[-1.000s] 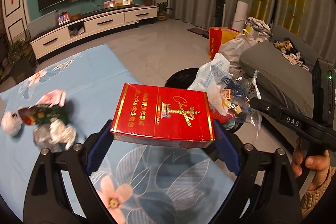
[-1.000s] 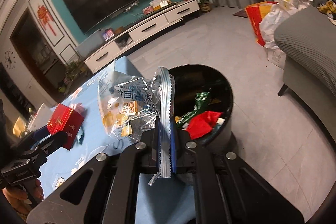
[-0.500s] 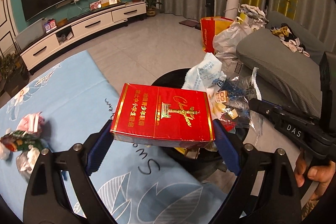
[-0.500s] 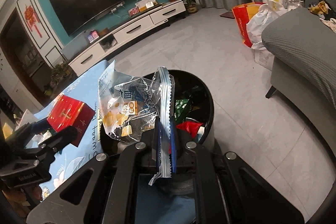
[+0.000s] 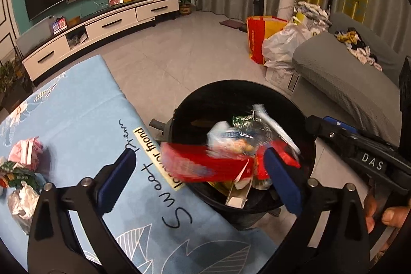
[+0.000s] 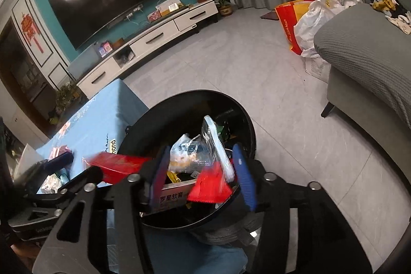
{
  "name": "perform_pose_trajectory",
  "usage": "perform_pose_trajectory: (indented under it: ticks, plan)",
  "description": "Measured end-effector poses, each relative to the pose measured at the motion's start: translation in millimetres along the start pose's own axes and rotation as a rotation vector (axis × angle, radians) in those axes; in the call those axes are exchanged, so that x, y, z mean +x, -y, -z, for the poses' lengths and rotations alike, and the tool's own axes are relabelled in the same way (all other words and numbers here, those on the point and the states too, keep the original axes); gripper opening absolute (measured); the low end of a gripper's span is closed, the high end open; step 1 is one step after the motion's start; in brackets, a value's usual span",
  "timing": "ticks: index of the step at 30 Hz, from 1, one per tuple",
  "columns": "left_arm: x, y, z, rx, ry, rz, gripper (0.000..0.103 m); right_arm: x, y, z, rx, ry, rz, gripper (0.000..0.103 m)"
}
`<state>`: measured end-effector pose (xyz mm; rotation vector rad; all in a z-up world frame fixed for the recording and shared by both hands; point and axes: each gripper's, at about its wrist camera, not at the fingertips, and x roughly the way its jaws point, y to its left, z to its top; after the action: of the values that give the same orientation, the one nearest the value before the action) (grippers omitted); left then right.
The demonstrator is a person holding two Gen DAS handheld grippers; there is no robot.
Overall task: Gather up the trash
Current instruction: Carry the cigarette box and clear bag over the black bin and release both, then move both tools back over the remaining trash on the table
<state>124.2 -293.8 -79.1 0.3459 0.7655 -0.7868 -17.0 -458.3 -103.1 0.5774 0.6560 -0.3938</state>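
Red and blurred, the cigarette carton [image 5: 205, 166] is out of the left gripper [image 5: 200, 176] and tipping over the near-left rim of the black bin [image 5: 287, 99], its long axis lying roughly level across the left wrist view, one end over the blue tablecloth [image 5: 84, 117] and the other inside the bin's mouth. The left jaws have just been opening and stand at their widest, the blue pads clear of the carton on both sides, so nothing is gripped. The right gripper [image 6: 200, 176] has likewise just been parting its jaws to about half way; the clear zip bag of snack wrappers [image 6: 197, 150] hangs loose between and just beyond them, blurred, over the middle of the bin, and the pads do not press on it. What remains lies to the far left: crumpled wrappers [image 5: 23, 171] on the tablecloth, well apart from the bin and clearly nearer the left gripper than the right. By my judgement the left hand is the one to swing back left across the table for them, with its jaws already wide enough
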Motion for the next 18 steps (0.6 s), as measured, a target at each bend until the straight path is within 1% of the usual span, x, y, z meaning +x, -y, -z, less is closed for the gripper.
perform_pose_trajectory:
  ticks: [5,8,10,13,16,18]
  plan:
    - [-19,-21,14,-0.056,0.01,0.005,0.1,-7,2,3,0.019,-0.006,-0.005,0.057]
    - [-33,-34,27,-0.085,0.01,-0.009,0.1,-12,2,6,0.023,-0.017,-0.007,0.057]
    - [-44,-45,43,-0.108,-0.005,-0.02,0.1,-15,1,10,0.02,-0.028,-0.008,0.059]
    - [-56,-60,69,-0.147,-0.048,-0.056,0.1,-17,-3,13,0.016,-0.042,-0.014,0.062]
    - [-70,-75,96,-0.21,-0.085,-0.083,0.1,-21,-13,18,-0.001,-0.055,-0.026,0.063]
    - [-80,-86,109,-0.244,-0.092,-0.098,0.1,-24,-23,22,-0.022,-0.064,-0.042,0.065]
